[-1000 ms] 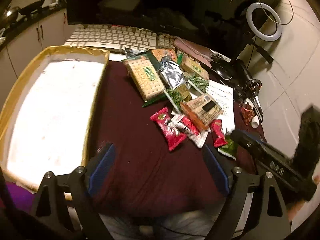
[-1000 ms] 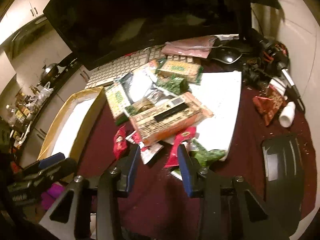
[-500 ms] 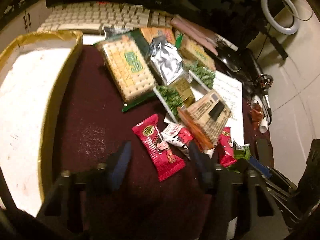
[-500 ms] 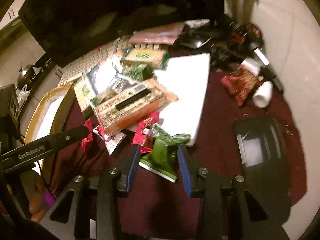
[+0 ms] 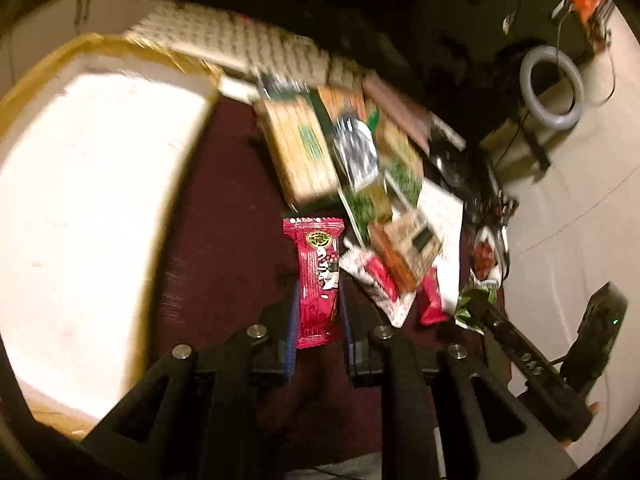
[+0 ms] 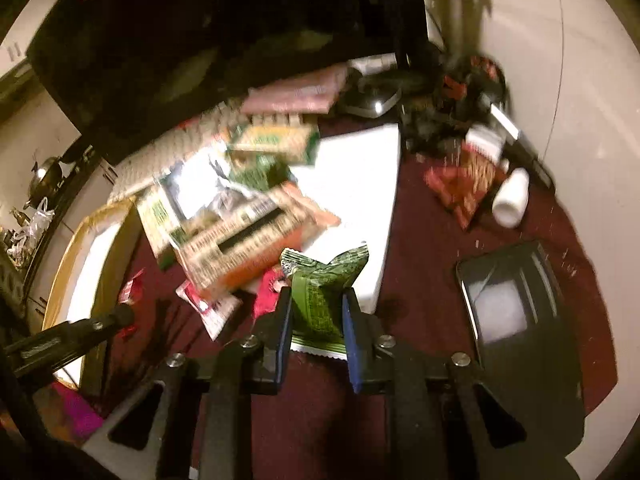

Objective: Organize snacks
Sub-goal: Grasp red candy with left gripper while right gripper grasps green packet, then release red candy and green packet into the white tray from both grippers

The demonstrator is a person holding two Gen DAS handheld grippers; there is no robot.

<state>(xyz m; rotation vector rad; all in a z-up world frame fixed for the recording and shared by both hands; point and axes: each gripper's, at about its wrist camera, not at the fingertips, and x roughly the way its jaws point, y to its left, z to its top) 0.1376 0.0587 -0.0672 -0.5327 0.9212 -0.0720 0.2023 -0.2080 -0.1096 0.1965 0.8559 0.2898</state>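
Jaws grip red packet and green packet; pile blurred.

I see matt maroon cloth over the table, slightly fuzzy. Red snack packet and green packet are glossy plastic film, crinkled. Silver pouch looks like shiny foil. Tray has a gold glossy rim. Paper sheet is matt white.

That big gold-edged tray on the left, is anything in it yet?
Empty, as far as shown: the tray shows only bare white floor; both held packets are outside it.
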